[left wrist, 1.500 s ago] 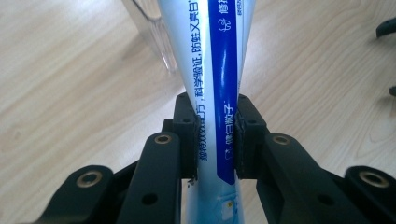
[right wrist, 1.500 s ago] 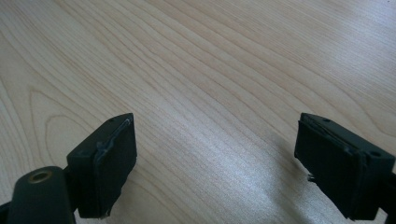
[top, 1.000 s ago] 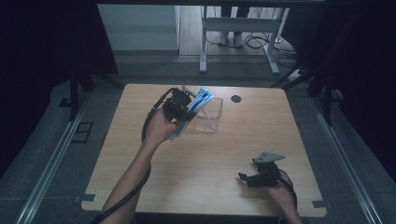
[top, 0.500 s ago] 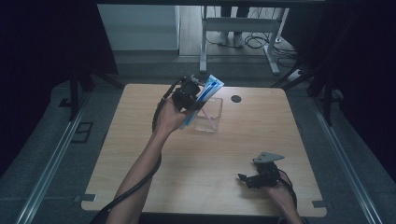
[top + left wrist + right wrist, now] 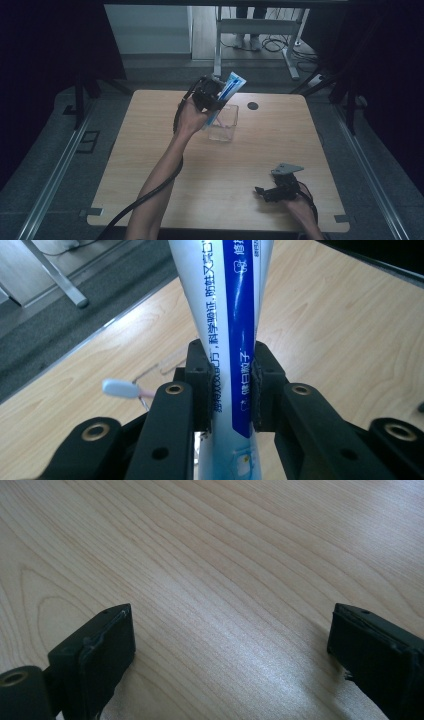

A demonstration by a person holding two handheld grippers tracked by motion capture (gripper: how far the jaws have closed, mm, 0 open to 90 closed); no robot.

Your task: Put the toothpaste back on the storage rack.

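Observation:
A white and blue toothpaste tube [image 5: 231,86] [image 5: 235,315] is gripped between the pads of my left gripper [image 5: 212,98] [image 5: 231,385], which is shut on it. The tube slants up to the right above the near left rim of a clear plastic container [image 5: 226,123] at the back middle of the table. In the left gripper view a toothbrush [image 5: 120,388] with a pale blue head pokes up just left of the jaws. My right gripper [image 5: 266,192] [image 5: 230,650] rests low over the table's front right. Its jaws have just been opening and stand wide apart, with bare wood between them.
The wooden table [image 5: 260,150] has a small black round disc [image 5: 253,105] at the back, right of the container. Beyond the far edge stand a metal desk frame [image 5: 250,30] and cables on the floor. Dark drapes flank both sides.
My left hand has carried the toothpaste tube to the right and a little farther back, up to the clear container. The right hand has kept its place.

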